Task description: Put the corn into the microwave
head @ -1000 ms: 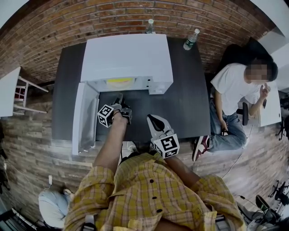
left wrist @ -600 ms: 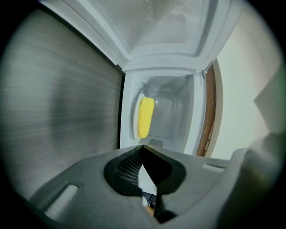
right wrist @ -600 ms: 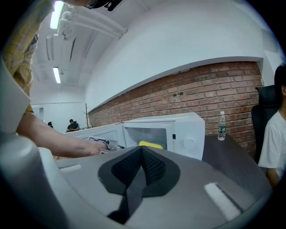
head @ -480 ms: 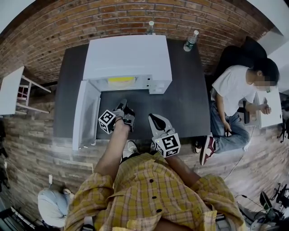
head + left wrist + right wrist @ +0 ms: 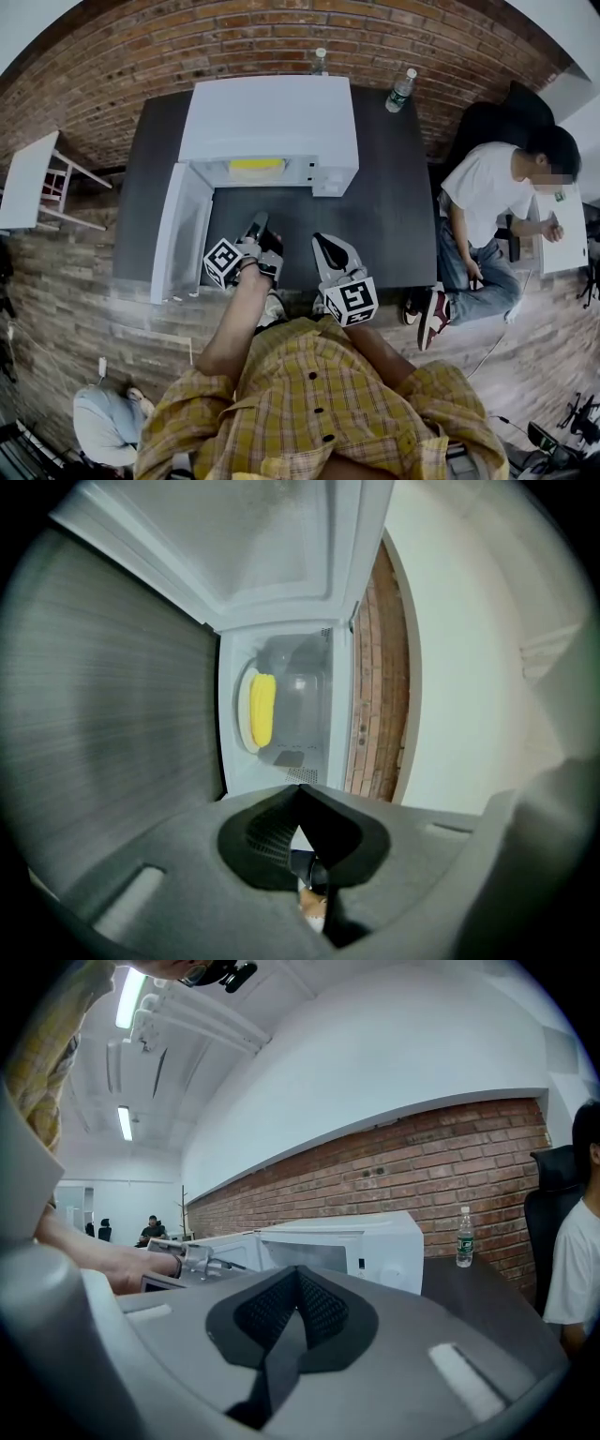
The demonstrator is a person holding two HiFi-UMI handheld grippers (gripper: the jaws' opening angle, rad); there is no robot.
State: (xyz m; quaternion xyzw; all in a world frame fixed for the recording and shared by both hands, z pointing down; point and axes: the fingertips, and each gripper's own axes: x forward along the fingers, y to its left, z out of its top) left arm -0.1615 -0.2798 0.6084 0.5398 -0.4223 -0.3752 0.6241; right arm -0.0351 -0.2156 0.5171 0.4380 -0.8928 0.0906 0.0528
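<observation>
Corn (image 5: pixel 262 710) lies inside the microwave (image 5: pixel 272 117), straight ahead of my left gripper (image 5: pixel 255 225), whose jaws are closed on nothing. My right gripper (image 5: pixel 324 247) is closed and empty too. Placing looks done. Next I'd push the open door (image 5: pixel 183 234), left of the fingers, shut.

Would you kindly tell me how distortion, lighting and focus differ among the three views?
Head view: strong fisheye bows the table and brick wall. Left gripper view: black vignette at the corners; the corn inside the microwave is fairly sharp, the left gripper soft. Right gripper view: ceiling strip lights glare at upper left; the right gripper is soft too.
</observation>
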